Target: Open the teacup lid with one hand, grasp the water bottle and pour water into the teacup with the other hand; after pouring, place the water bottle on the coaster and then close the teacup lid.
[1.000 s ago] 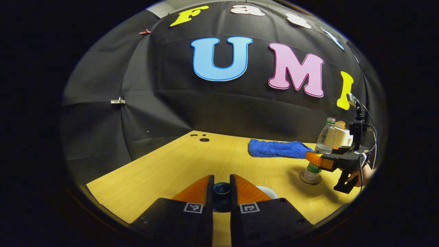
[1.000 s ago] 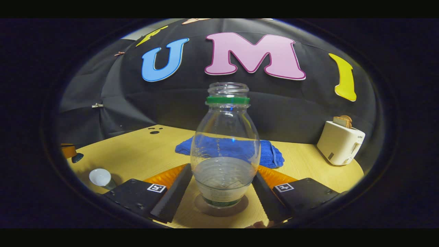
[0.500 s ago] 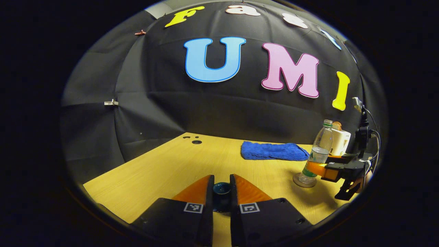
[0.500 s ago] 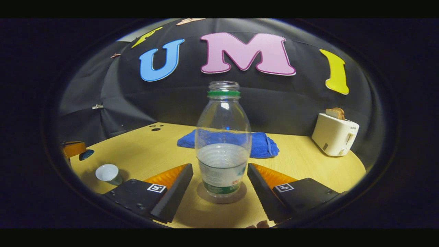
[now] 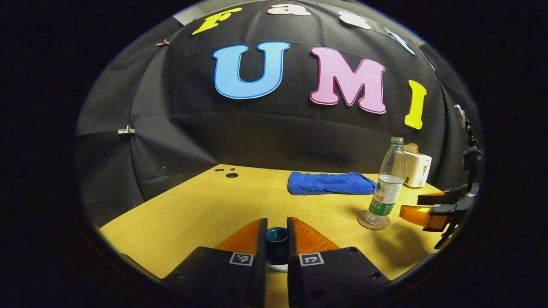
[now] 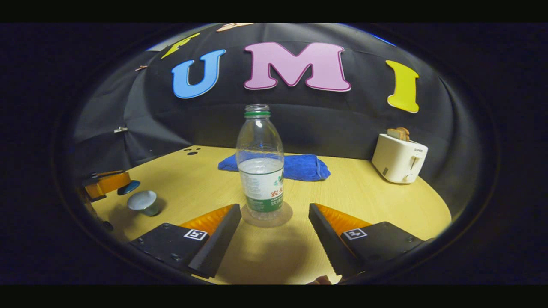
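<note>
Left gripper view: the left gripper (image 5: 276, 244) has its fingers clamped on the dark blue teacup lid (image 5: 276, 235), one finger on each side of it. A pale rim shows just under the lid, probably the teacup; whether the lid touches it cannot be told. The lid is likely held here so the cup stayed uncovered for pouring and can be closed with a short move down.

Right gripper view: the right gripper (image 6: 274, 233) has its fingers wide apart with nothing between them. Just ahead, clear of both fingers, the water bottle (image 6: 260, 164) stands upright on the round coaster (image 6: 284, 216), uncapped and partly full. Judgement: bottle placement looks done.

Further out, the open teacup (image 6: 143, 202) sits on the worktop (image 6: 368, 201), with the lid-holding gripper just above and beside it. A blue towel (image 6: 299, 166) lies behind the bottle, and a white toaster (image 6: 398, 158) stands well apart. Remaining step: closing the lid.
</note>
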Demonstrator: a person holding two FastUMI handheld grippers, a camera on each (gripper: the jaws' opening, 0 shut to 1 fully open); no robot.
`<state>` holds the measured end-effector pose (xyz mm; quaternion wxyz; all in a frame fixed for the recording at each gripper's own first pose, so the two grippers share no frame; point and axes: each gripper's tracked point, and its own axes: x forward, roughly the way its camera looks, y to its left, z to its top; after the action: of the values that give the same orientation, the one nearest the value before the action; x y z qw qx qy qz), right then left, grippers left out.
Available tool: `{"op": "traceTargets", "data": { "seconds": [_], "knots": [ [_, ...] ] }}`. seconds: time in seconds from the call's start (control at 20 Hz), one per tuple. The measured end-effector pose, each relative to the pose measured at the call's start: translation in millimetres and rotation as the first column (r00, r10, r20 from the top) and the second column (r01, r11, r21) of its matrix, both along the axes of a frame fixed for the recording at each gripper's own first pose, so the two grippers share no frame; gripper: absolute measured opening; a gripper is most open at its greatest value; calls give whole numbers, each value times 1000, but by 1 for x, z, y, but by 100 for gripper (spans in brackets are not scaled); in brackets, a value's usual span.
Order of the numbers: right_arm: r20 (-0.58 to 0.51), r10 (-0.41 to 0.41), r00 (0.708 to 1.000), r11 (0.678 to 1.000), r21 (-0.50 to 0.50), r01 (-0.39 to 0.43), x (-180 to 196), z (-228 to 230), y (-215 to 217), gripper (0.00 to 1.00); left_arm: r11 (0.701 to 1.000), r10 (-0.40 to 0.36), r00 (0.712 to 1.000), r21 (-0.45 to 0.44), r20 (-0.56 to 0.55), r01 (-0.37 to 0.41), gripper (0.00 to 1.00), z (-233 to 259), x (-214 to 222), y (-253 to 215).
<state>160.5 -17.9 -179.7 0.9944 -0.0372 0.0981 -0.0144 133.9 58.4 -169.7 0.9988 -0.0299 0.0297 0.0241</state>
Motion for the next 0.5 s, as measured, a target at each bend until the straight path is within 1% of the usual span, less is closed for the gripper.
{"op": "traceTargets", "data": {
  "seconds": [0.1,0.15,0.2,0.35,0.4,0.5],
  "knots": [
    [-17,14,1000,1000,6,-14,-15,-4,9,98,1000,-7,1000,21,0,7,24,-5,0,-4],
    [-23,18,1000,1000,7,-18,-21,-6,12,98,999,-10,1000,34,3,10,21,-7,1,-6],
    [-25,25,999,1000,8,-24,-25,-7,15,98,999,-14,1000,44,6,14,24,-8,2,-9],
    [-44,32,999,999,17,-32,-34,-15,23,98,998,-29,1000,50,2,29,24,-14,5,-15],
    [-47,34,998,999,19,-33,-35,-16,23,96,998,-34,999,52,3,34,25,-15,6,-18],
    [-51,30,998,999,19,-29,-35,-18,22,98,997,-40,999,61,-1,40,25,-19,9,-21]
  ]
}}
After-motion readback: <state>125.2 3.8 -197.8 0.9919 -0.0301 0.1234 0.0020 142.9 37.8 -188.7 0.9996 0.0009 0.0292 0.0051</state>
